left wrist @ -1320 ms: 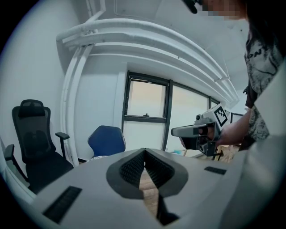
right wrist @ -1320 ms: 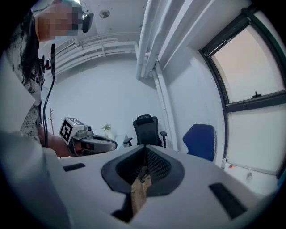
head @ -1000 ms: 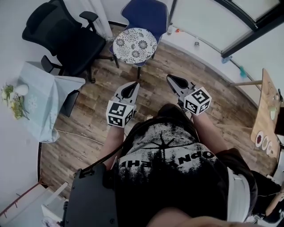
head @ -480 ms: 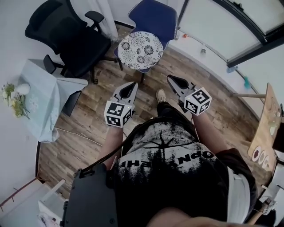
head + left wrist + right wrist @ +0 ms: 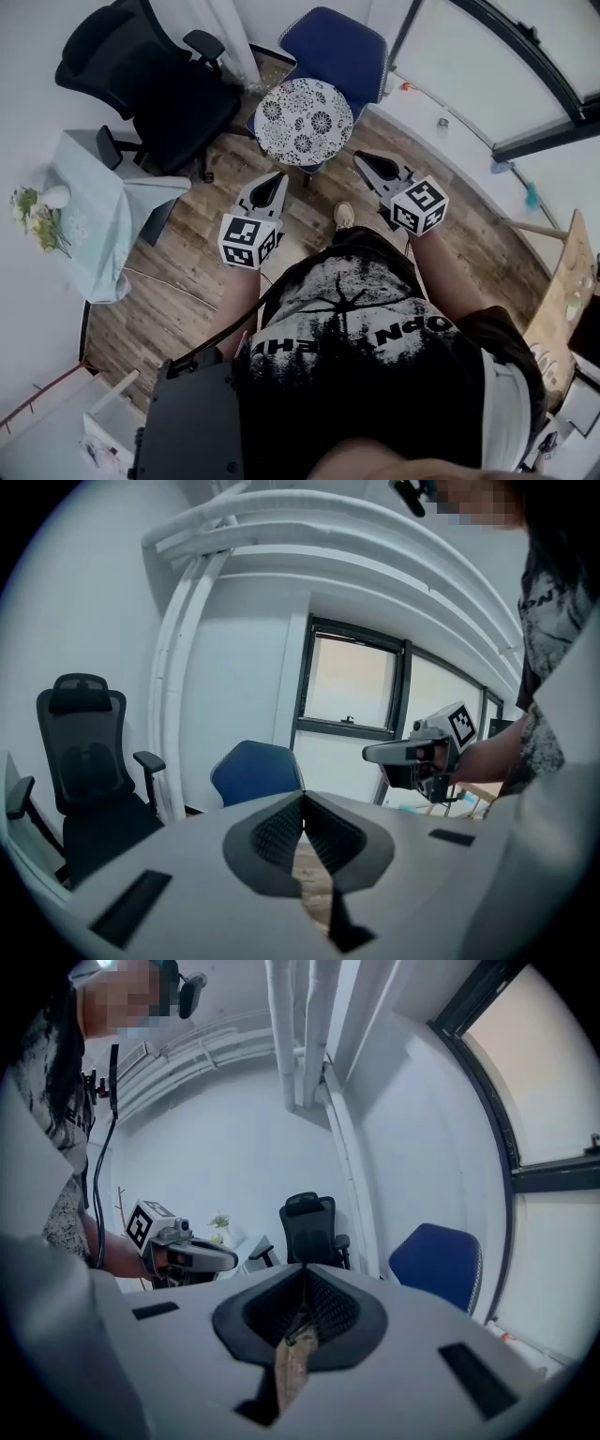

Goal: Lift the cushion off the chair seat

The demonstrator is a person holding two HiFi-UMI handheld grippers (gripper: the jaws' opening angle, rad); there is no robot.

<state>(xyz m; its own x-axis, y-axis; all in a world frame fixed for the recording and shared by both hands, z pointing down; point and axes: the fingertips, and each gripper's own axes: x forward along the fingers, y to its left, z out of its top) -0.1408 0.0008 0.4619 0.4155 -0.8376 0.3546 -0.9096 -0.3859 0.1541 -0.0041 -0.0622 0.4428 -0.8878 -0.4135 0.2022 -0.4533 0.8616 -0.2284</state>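
a: asked after the cushion [image 5: 303, 122] first.
b: found round and flower-patterned, flat on the seat of the blue chair [image 5: 336, 45], near the top of the head view. touched by neither tool.
a: and the left gripper [image 5: 277, 177]?
b: held out above the wooden floor [image 5: 187, 272], short of the chair, pointed toward the cushion. clenched tip to tip, with nothing gripped.
a: wondered the same about the right gripper [image 5: 360, 157].
b: likewise pressed together on nothing. held out beside its twin, short of the chair too, clear of the cushion's near edge.
a: noted anything else around?
b: spotted a black office chair [image 5: 150, 84] left of the blue one, plus a cloth-covered table [image 5: 94, 244] with a white flower vase [image 5: 54, 195] by the wall, well apart from both tools.
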